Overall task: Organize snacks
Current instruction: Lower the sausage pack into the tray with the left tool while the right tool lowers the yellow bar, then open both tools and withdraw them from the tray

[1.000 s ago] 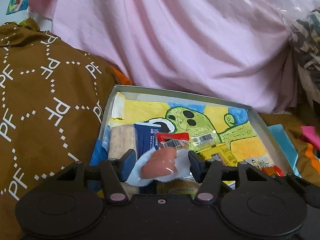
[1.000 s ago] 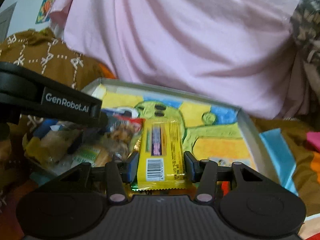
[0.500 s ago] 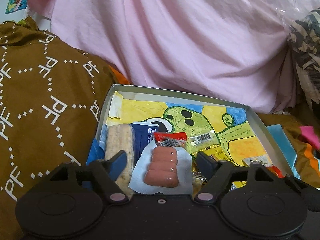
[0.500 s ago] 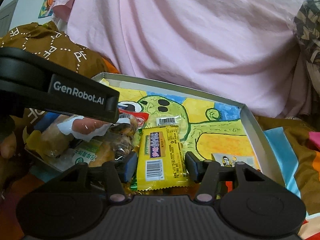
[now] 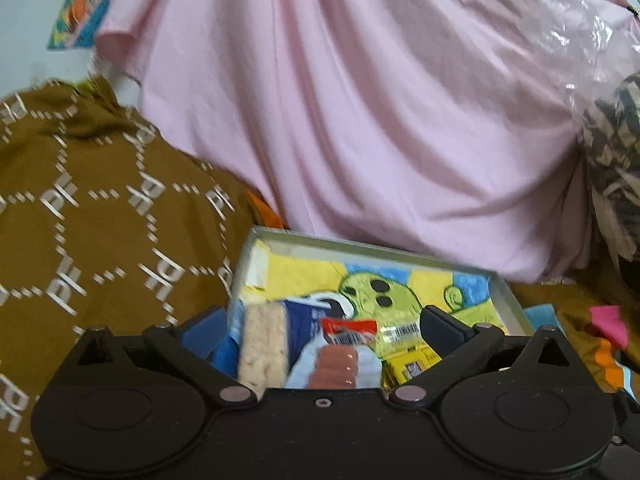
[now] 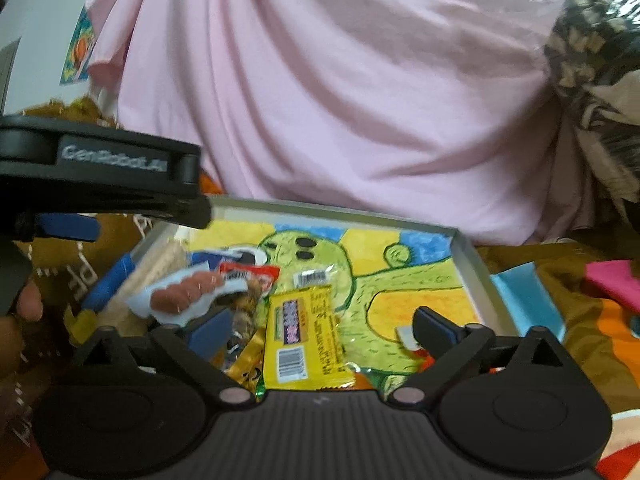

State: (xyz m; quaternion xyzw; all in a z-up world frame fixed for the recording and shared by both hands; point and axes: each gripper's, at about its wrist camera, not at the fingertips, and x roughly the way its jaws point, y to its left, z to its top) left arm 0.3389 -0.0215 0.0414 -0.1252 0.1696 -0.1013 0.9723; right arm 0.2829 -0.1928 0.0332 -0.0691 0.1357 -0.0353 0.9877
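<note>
Black plastic tool (image 6: 322,330), blue finger pads (image 6: 210,330), white "GenRobot.AI" lettering (image 6: 114,155).

We seem to be in a home, most likely on a bed or sofa. A pink sheet (image 5: 360,120) is draped in soft folds behind everything, a brown cloth (image 5: 100,220) printed with white letters lies bunched on the left, and a colourful picture (image 5: 78,12) hangs on the pale wall (image 5: 24,32). A box (image 6: 466,248) lined with a child's crayon drawing holds snacks.
</note>
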